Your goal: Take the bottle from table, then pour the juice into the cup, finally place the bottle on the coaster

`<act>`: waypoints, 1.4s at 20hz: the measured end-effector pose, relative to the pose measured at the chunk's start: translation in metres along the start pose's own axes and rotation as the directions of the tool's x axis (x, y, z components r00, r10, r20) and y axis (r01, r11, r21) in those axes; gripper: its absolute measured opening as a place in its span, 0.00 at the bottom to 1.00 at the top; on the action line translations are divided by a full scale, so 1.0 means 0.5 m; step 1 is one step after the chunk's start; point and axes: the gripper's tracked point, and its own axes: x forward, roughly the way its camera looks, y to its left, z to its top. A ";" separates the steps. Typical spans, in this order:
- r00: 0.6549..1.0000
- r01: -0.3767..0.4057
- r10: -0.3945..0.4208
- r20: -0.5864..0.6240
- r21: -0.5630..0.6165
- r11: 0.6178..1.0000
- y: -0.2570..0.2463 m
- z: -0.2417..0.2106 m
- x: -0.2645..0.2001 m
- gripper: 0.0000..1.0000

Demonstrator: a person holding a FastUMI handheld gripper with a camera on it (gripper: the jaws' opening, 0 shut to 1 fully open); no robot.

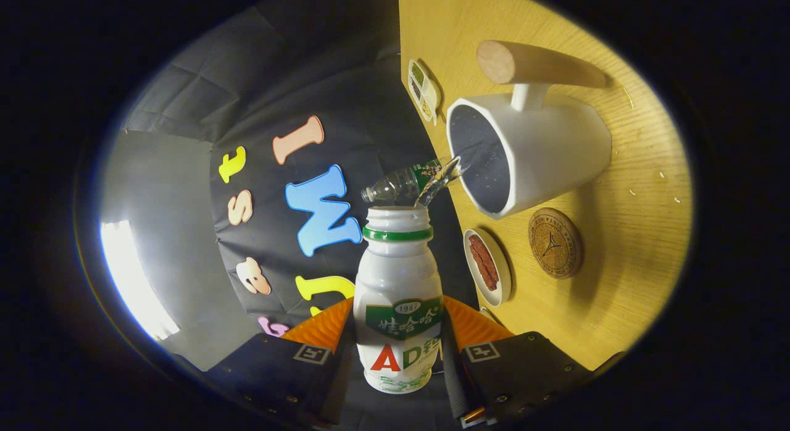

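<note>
Gripper: your gripper (pixel 398 344) has both fingers pressed on the flanks of the bottle, one each side, pinching it low on the body so the neck stays free.

Bottle: the white bottle (pixel 398 295) with the green neck ring sits between the fingers, cap off, open mouth pointing ahead. The whole scene is rolled on its side in the gripper view, which suggests you have it tipped for the pour.

Stream: a clear splash (pixel 441 178) shows just beyond the mouth, reaching toward the rim of the cup; whether all of it lands inside I cannot tell.

Clear bottle: a small clear bottle (pixel 398 184) lies beyond the mouth, beside the table's edge, near the stream.

Cup: the white cup (pixel 555 150) stands on the wooden table (pixel 617 283), its dark opening facing the bottle and a wooden handle (pixel 537 65) on its far side. It is close to the table edge, so the reach is short.

Coaster: the round cork coaster (pixel 554 242) lies bare just beside the cup, ready for the last step.

Dish: a small dish with a brown strip (pixel 486 267) sits at the table edge, between your fingers and the coaster. Judged from here, you will need to pass over it.

Far edge: a small tray (pixel 422 90) rests past the cup.

Room: bare wood lies beyond the coaster.
</note>
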 end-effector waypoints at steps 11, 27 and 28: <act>0.999 -0.024 0.022 0.028 0.076 0.997 0.011 0.001 0.002 0.64; 0.996 -0.042 0.030 0.082 0.155 0.987 0.010 0.002 0.002 0.64; 0.996 -0.042 0.029 0.085 0.160 0.986 0.007 0.002 0.002 0.64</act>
